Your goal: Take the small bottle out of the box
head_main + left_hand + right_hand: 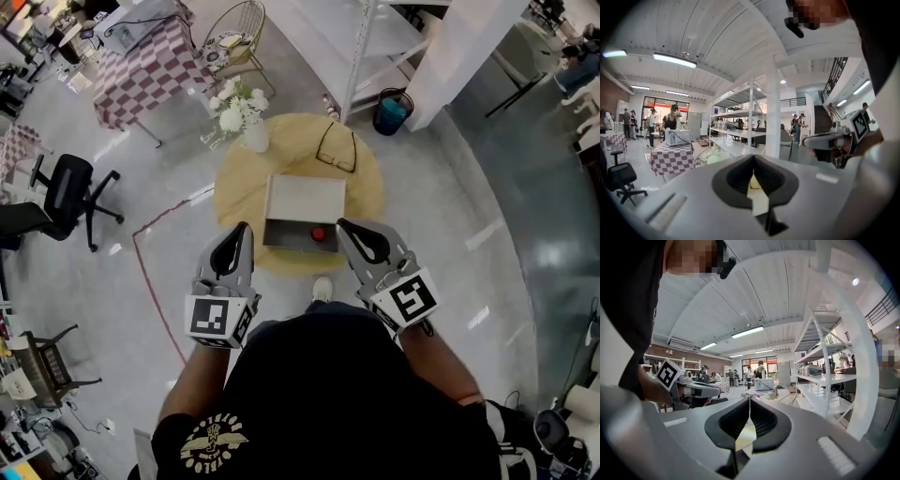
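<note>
An open grey box (305, 201) stands on a round yellow table (242, 192). Inside it, near the front wall, I see the red cap of the small bottle (319, 233). My left gripper (245, 230) hangs by the box's front left corner, shut and empty. By the front right corner is my right gripper (343, 226), also shut with nothing in it. Both gripper views look level across the room, and neither shows the box. The left gripper (753, 164) has its jaws pressed together, and so does the right gripper (749, 405).
Black glasses (336, 150) and a vase of white flowers (246, 117) share the table behind the box. A white shelving unit (375, 47) and a blue bin (392, 111) stand beyond. At left are an office chair (64, 192) and a checked table (145, 66). Red tape (155, 281) marks the floor.
</note>
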Demonstrator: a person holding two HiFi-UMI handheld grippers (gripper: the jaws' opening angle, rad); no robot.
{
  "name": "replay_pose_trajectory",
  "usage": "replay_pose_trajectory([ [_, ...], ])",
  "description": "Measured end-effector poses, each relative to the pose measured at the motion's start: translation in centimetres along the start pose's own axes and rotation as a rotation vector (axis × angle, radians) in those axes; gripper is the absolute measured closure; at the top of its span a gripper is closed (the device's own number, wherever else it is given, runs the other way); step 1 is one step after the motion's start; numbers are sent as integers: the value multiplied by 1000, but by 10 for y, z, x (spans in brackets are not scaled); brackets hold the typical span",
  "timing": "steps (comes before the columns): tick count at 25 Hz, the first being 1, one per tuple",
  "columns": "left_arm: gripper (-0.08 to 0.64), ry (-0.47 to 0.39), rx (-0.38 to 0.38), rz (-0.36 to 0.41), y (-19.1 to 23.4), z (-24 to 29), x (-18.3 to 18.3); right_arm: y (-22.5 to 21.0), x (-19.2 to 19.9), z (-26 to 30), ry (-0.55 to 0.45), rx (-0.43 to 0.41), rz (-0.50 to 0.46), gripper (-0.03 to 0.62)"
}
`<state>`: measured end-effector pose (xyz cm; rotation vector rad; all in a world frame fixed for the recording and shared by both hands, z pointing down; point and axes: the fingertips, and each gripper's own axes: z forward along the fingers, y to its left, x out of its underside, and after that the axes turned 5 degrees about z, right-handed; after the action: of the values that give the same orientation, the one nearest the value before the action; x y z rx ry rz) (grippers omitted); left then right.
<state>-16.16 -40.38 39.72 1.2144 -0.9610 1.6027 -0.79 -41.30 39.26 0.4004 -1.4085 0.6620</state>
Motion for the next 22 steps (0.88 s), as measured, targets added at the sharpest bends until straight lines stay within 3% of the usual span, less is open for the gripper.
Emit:
replay_pose_trajectory([
  [5, 560, -6, -25, 15, -12, 34, -2, -35, 25, 13, 46, -78, 2, 556],
  [8, 560, 34, -38, 5, -12, 42, 14, -44, 48, 27, 98, -108, -4, 522],
  [15, 560, 207, -21, -16, -3, 58, 93, -46, 138, 57, 264, -135, 24, 461],
  [22, 560, 353, 100, -20, -8, 87, 166, -36, 229, 79, 447, -144, 3, 436],
])
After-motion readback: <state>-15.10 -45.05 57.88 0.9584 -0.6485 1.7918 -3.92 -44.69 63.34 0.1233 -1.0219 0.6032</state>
